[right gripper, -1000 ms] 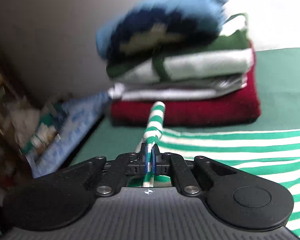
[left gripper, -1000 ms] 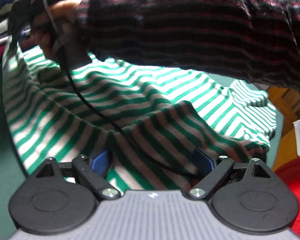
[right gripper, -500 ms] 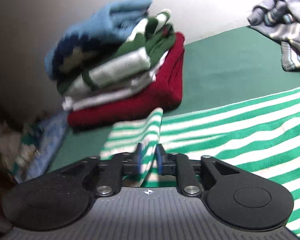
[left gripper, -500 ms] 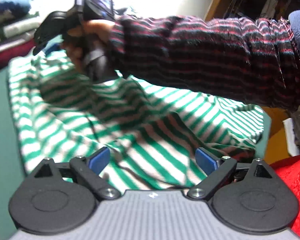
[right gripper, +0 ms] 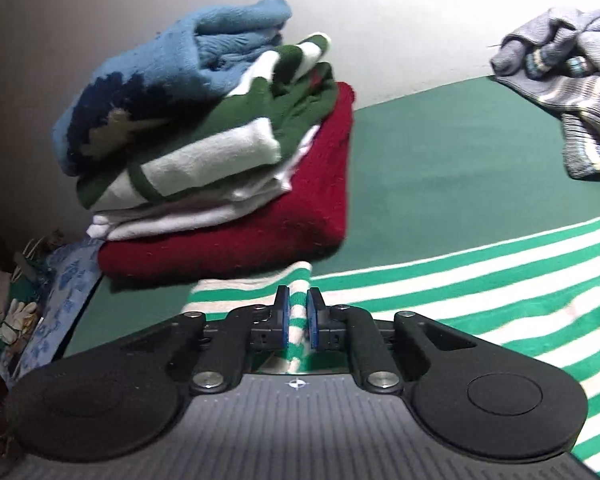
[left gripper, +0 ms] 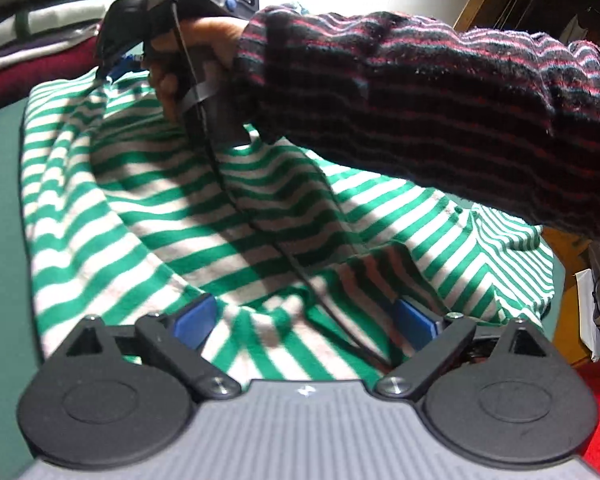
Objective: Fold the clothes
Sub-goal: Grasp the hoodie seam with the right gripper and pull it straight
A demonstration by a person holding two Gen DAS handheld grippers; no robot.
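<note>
Right gripper (right gripper: 299,312) closing on a pinched edge of the green-striped shirt (left gripper: 228,216), likely to carry a fold. Left gripper (left gripper: 304,322) gapes, nothing gripped, over the shirt spread on the green surface (right gripper: 440,168) by the folded stack (right gripper: 220,152).

Left tongs (left gripper: 304,320): black linkage arms on round black hubs, a silver screw at each arm pivot, blue pads at the fingertips, ribbed grey housing with a small white mark at centre. Right tongs (right gripper: 299,314): same build, with a crosshair mark. Handle unit carries a small screen, a blue button and a black cable (left gripper: 236,204). Sleeve (left gripper: 440,108): dark knit, striped red and grey-blue.
</note>
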